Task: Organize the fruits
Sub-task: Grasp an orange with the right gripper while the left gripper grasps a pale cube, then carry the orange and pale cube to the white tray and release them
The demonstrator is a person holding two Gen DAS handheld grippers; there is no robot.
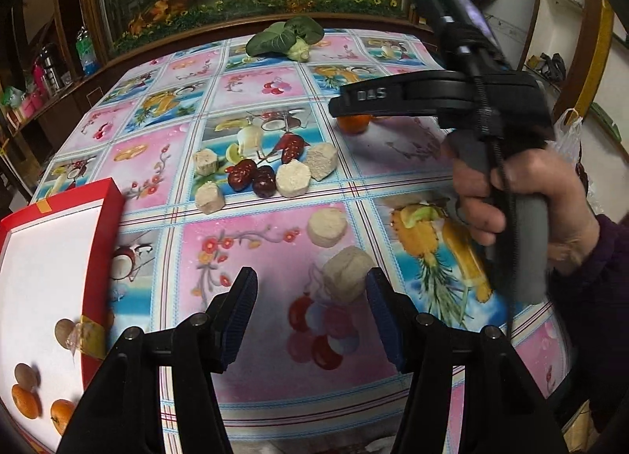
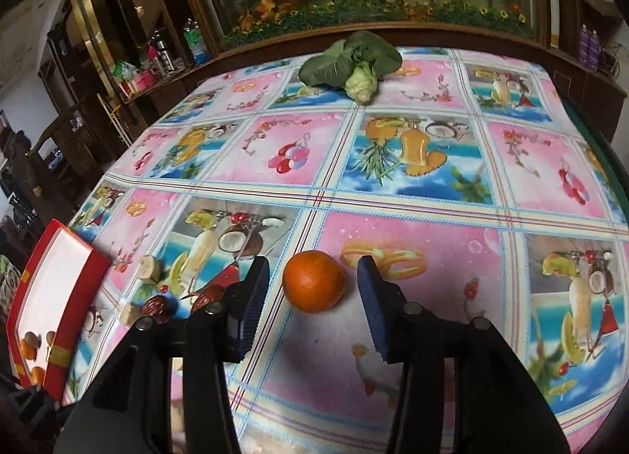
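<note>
My right gripper (image 2: 312,306), jaws spread and empty, has the orange (image 2: 313,285) dead ahead between its fingertips, far right of the red box (image 2: 76,296), left gripper (image 1: 310,314) also open, farther off

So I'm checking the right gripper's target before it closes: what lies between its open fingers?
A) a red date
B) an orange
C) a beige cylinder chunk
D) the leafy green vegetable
B: in the right wrist view the orange sits on the tablecloth between the fingers of the open right gripper, not yet gripped.
</note>
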